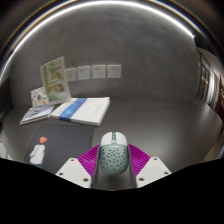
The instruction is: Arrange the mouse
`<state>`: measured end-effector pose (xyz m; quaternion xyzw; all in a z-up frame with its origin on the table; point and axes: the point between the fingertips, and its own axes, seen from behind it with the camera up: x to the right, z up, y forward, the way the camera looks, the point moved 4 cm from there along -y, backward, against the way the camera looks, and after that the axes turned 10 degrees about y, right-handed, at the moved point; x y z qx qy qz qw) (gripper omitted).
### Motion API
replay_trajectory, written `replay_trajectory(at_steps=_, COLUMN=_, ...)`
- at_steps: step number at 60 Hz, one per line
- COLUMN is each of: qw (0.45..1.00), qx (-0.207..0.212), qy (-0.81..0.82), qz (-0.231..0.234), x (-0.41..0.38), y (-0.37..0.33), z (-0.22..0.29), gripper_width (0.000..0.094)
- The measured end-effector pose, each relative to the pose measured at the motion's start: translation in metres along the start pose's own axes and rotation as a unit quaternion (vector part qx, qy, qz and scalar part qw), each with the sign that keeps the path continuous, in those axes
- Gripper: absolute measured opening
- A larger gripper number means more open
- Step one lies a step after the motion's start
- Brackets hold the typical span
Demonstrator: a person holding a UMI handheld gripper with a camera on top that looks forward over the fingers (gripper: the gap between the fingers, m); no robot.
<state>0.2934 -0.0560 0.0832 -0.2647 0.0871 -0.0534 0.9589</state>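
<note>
A pale, perforated-shell mouse [112,150] sits between my two fingers, its scroll wheel end pointing away from me. The magenta pads [90,158] press against both of its sides with no gap showing. My gripper [112,163] is shut on the mouse, over the dark grey table [150,125]. The rear of the mouse is hidden below the fingers.
A flat white and blue open booklet [80,110] lies beyond the fingers to the left. A green and white leaflet [54,80] stands behind it against the wall. A small white object with a red mark [38,152] lies left of the fingers.
</note>
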Motion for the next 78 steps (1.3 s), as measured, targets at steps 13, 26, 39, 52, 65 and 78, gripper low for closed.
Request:
replay_trajectory(at_steps=13, qw=0.997, qx=-0.007, qy=-0.011, qz=0.079, x=-0.113, y=-0.042, z=-0.018, gripper_width=0.0442)
replay_trajectory(at_steps=26, qw=0.997, qx=-0.019, qy=-0.027, qz=0.07, x=-0.185, y=-0.004, z=-0.047, gripper_width=0.0441)
replay_trajectory(at_steps=39, qw=0.999, qx=-0.043, qy=-0.016, qz=0.024, x=-0.224, y=0.044, z=-0.072, gripper_width=0.0449)
replay_trajectory(at_steps=52, qw=0.999, qx=-0.038, qy=0.002, qz=0.002, x=-0.23, y=0.06, z=-0.081, gripper_width=0.0508)
replay_trajectory(at_steps=65, qw=0.998, qx=-0.054, qy=0.014, qz=0.035, x=-0.242, y=0.056, z=-0.079, gripper_width=0.086)
replay_trajectory(at_steps=78, qw=0.997, qx=-0.022, qy=-0.031, qz=0.068, x=-0.237, y=0.003, z=-0.061, gripper_width=0.0821)
